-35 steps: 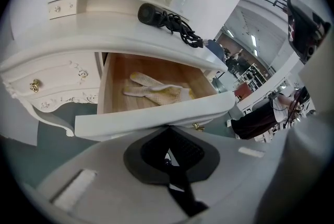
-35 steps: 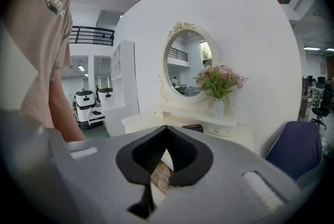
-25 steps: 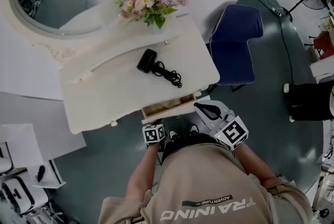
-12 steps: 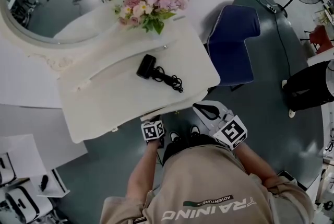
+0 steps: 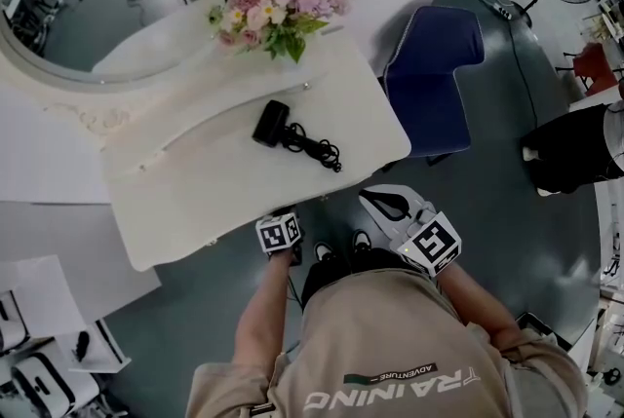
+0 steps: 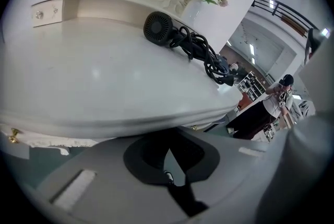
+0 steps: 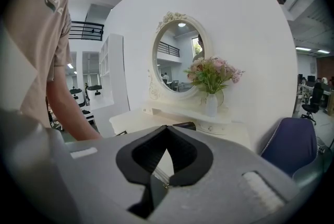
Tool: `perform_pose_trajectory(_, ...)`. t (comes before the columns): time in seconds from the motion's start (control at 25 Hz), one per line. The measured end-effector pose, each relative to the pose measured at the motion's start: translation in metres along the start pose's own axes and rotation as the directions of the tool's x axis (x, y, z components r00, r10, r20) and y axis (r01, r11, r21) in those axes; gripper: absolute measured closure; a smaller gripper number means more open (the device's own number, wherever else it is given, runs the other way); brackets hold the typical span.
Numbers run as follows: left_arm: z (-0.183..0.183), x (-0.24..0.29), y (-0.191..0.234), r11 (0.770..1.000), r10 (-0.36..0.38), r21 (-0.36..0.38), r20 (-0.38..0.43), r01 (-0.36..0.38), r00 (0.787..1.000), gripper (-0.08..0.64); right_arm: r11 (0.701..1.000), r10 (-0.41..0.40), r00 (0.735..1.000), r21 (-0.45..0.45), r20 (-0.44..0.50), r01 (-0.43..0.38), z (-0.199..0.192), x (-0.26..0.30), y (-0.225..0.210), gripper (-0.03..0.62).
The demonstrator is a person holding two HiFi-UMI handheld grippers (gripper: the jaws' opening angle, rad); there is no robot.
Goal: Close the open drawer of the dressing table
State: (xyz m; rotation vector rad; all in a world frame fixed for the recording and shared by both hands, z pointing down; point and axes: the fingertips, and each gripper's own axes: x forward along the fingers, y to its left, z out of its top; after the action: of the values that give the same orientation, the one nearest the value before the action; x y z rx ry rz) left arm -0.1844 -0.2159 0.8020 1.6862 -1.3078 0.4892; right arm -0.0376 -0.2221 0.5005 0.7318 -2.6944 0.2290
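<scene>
Two grippers are in play, both with jaws pressed together on nothing. The left gripper (image 6: 169,157) sits low against the front edge of the table (image 5: 224,202), its tips just under the overhang of the top. The right gripper (image 7: 165,157) is held back near the person's body, clear of the furniture and pointing toward the table.

The drawer does not project past the top in the head view. It is judged home or nearly home, but its front is hidden beneath the overhang.

Hazards:
1. Incomplete closure. With the front unseen, the drawer may stop slightly proud.
2. Slip. Closed tips bearing on a rounded edge can ride off below it.
3. Excess push. This may jolt the table and topple the flowers (image 5: 273,12).
4. Snag. The cord (image 5: 317,149) of the dryer (image 5: 272,123) lies near the front edge.
</scene>
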Motion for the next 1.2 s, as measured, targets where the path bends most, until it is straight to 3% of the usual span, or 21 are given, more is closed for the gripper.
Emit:
perform_pose_trajectory(0.44, 0.004, 0.000, 0.004, 0.995, -0.005, -0.095, 0.094, 0.014, 0.996, 0.543, 1.000, 0.001, 1.000, -0.007, -0.017, -0.002, -0.002, -0.003, 0.003, 0.591)
perform_pose_trajectory(0.76, -0.016, -0.001, 0.010, 0.980, -0.004, -0.201, 0.031, 0.010, 1.000, 0.543, 1.000, 0.016, 1.000, -0.016, -0.002, -0.017, -0.001, -0.008, 0.004, 0.591)
perform_pose_trajectory(1.0, -0.034, -0.032, 0.009, 0.986, 0.043, -0.162, 0.036, -0.037, 0.998, 0.543, 0.999, 0.039, 0.999, -0.012, 0.018, -0.039, -0.002, -0.012, 0.007, 0.591)
perform_pose_trajectory(1.2, -0.017, -0.069, -0.011, 0.996, 0.056, -0.080, 0.113, -0.047, 0.992, 0.543, 0.998, 0.064, 0.998, -0.006, 0.025, -0.064, -0.010, -0.017, 0.011, 0.591)
